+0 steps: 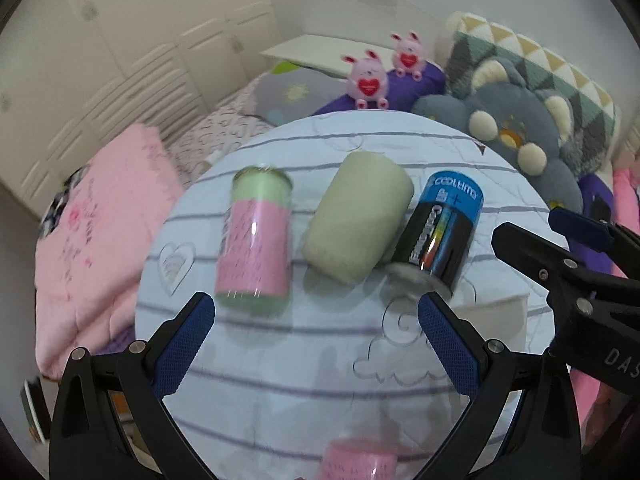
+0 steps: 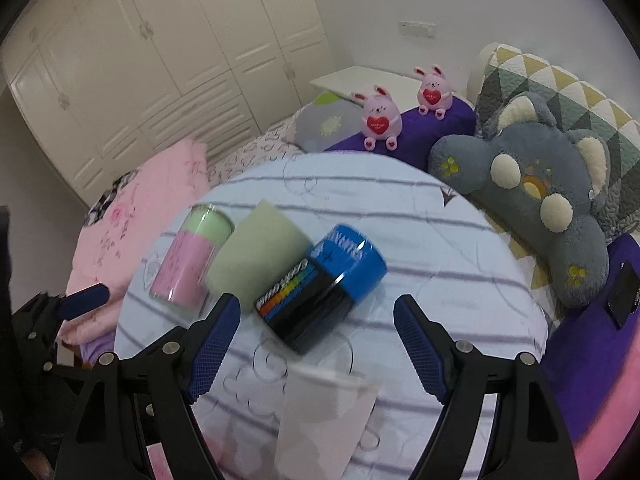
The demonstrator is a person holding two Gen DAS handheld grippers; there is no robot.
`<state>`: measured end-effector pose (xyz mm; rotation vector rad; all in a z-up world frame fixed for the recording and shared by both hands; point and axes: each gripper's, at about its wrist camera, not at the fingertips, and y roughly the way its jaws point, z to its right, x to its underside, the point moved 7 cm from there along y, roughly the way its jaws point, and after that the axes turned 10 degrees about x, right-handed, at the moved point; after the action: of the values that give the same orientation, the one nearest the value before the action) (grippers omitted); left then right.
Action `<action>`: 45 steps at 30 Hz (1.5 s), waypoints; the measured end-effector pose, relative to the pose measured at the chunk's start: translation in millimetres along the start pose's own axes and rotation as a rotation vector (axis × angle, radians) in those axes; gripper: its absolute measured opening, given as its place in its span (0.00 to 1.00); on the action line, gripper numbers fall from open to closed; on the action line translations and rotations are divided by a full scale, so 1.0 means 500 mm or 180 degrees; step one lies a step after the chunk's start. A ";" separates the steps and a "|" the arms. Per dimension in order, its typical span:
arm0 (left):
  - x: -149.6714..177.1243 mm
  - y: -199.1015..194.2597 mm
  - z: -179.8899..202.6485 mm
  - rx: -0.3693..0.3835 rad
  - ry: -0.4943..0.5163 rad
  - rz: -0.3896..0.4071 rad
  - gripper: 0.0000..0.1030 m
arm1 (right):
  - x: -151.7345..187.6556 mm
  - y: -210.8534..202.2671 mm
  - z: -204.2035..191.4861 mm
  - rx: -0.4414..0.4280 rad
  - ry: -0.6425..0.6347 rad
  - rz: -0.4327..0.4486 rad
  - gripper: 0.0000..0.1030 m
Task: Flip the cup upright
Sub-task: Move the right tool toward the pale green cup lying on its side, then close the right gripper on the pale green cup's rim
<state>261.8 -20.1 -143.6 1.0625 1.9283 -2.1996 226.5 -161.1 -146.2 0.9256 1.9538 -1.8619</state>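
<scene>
Three cups lie on their sides on a round table with a striped blue-white cloth (image 1: 280,380): a pink-and-green cup (image 1: 256,240), a pale green cup (image 1: 358,216) and a battery-print black-and-blue cup (image 1: 438,232). My left gripper (image 1: 316,316) is open, just in front of them. My right gripper (image 2: 316,320) is open, with the battery-print cup (image 2: 320,292) just ahead between its fingers. A white cup (image 2: 320,412) stands close below it. The pink-and-green cup (image 2: 188,260) and the pale green cup (image 2: 260,248) lie to its left.
Another pink cup (image 1: 360,460) sits at the table's near edge. Behind the table is a bed with a pink quilt (image 1: 100,240), a grey plush cushion (image 1: 520,140) and two pink plush rabbits (image 1: 368,80). White wardrobes (image 2: 140,60) line the far wall.
</scene>
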 end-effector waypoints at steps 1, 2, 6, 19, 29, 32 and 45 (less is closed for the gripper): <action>-0.012 0.009 0.000 0.0012 0.0034 -0.0039 1.00 | -0.007 0.005 0.001 0.0007 0.0001 0.0013 0.78; -0.025 0.017 0.000 0.0000 0.0069 -0.0058 1.00 | -0.014 0.011 0.002 0.0017 0.0005 0.0023 0.78; -0.062 0.057 0.002 0.0056 0.0217 -0.0220 1.00 | -0.036 0.039 0.007 0.0023 0.0047 0.0012 0.78; -0.122 0.194 0.019 0.0316 0.0628 -0.0913 0.98 | -0.060 0.098 0.039 0.0045 0.0203 -0.0021 0.78; -0.113 0.250 0.039 0.0494 0.0699 -0.1168 0.93 | -0.061 0.120 0.044 0.0026 0.0220 -0.0077 0.78; -0.100 0.260 0.043 0.0599 0.0627 -0.1232 0.79 | -0.059 0.120 0.043 0.0026 0.0200 -0.0077 0.78; -0.116 0.144 0.029 0.0435 0.0531 -0.0920 0.78 | -0.068 0.063 0.023 -0.0058 0.0137 0.0051 0.78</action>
<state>331.3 -72.8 -176.8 1.0762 2.1488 -2.4982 269.1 -182.1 -151.9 0.9811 1.9789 -1.8269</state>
